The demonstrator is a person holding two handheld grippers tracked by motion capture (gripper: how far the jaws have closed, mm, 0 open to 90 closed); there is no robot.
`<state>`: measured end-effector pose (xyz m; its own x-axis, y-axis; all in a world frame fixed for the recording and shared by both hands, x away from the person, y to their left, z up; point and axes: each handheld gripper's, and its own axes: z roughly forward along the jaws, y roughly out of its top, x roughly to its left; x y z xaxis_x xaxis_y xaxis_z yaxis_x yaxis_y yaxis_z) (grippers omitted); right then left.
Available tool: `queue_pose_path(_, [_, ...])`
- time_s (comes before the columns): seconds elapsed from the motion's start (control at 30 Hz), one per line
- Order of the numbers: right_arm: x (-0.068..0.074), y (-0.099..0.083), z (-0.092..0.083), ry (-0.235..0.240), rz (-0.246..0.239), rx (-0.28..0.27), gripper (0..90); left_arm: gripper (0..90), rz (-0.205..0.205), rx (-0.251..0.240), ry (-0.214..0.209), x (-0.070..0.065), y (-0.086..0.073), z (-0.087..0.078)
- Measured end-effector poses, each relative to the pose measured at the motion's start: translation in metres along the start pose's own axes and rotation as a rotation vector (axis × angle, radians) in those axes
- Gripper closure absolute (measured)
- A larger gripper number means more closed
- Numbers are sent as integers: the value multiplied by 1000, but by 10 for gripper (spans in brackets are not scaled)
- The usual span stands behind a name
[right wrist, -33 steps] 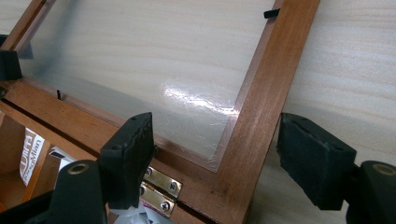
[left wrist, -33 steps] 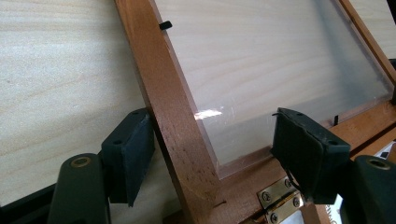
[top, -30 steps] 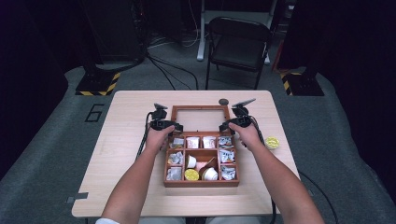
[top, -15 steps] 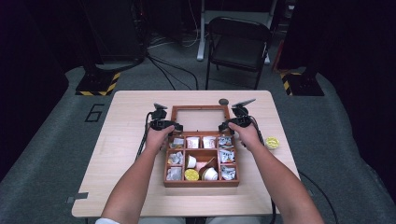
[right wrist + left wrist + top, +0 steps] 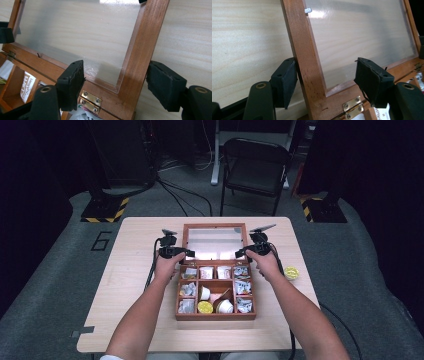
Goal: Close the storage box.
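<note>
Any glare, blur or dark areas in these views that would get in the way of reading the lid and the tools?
High view: table well lit, surroundings nearly black, soft overall; bright glare on the lid pane. Left gripper view: white glare near the top of the pane, left tool sharp. Right gripper view: a glare patch at the top edge, wood frame crisp.

Wooden compartment box [image 5: 215, 316] mid-table, glass-paned lid [image 5: 215, 240] open, tilted back on brass hinges
</note>
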<state>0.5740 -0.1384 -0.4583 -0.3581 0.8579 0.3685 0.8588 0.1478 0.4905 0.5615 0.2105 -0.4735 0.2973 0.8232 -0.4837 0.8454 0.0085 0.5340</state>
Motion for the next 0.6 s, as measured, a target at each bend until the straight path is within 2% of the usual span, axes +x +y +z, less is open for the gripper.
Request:
queue_pose_path(0.17, [4, 1, -9, 1, -10, -18, 305, 346, -5, -38, -11, -4, 1, -7])
queue_pose_path(0.33, [7, 0, -16, 3, -33, -50, 305, 346, 17, -57, -20, -8, 1, -15])
queue_pose_path(0.37, [8, -1, -18, 6, -40, -54, 305, 346, 33, -54, -20, -8, 1, -16])
queue_pose_path(0.47, [9, -2, -22, 11, -45, -64, 305, 346, 32, -66, -30, -10, 0, -20])
queue_pose_path(0.6, [11, -3, -26, 18, -52, -69, 305, 345, 60, -75, -35, -11, -1, -23])
